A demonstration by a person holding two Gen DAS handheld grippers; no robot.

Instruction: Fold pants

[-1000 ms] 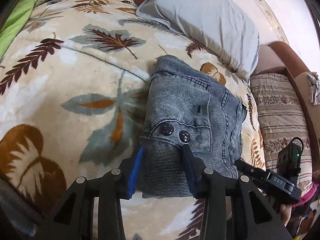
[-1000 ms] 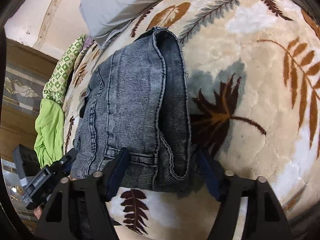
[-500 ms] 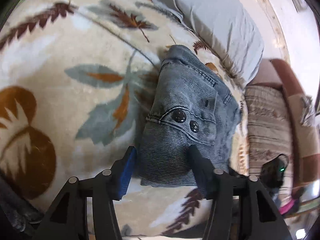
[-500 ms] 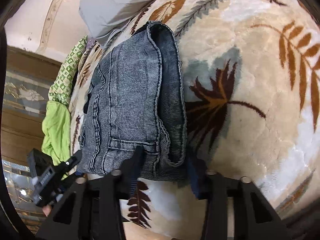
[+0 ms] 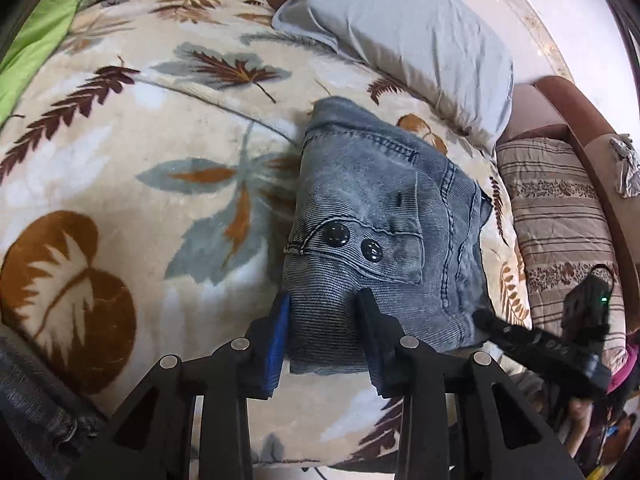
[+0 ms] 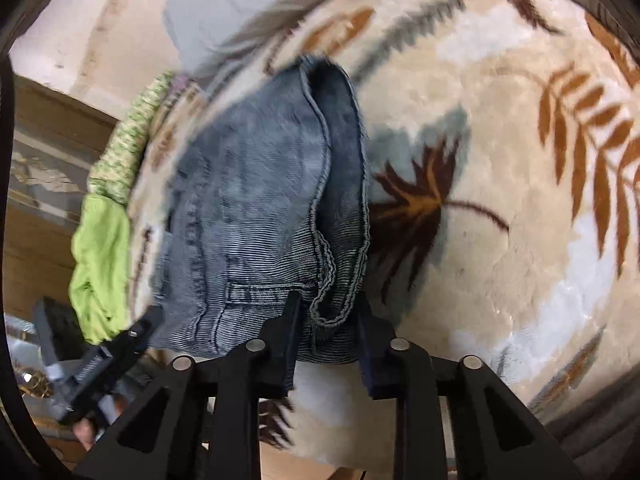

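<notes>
The grey-blue jeans (image 5: 372, 216) lie folded into a thick packet on the leaf-patterned blanket (image 5: 120, 160), two dark buttons on top. My left gripper (image 5: 324, 312) is closing on the packet's near left corner, its blue pads pinching the denim. In the right wrist view the jeans (image 6: 260, 200) show their stacked hem edges. My right gripper (image 6: 328, 312) grips that near folded edge, fabric bunched between its pads. Each gripper shows in the other's view: the right one (image 5: 540, 348), the left one (image 6: 108, 360).
A grey pillow (image 5: 400, 32) lies beyond the jeans. A striped cushion (image 5: 560, 220) on a brown seat is at the right. Green cloth (image 6: 100, 260) is heaped at the blanket's far side. The bed edge runs just under both grippers.
The left jaws widened half a second ago and have closed back onto the corner. The right jaws narrowed from wide to pinching the folded edge; the right view is now blurred.
</notes>
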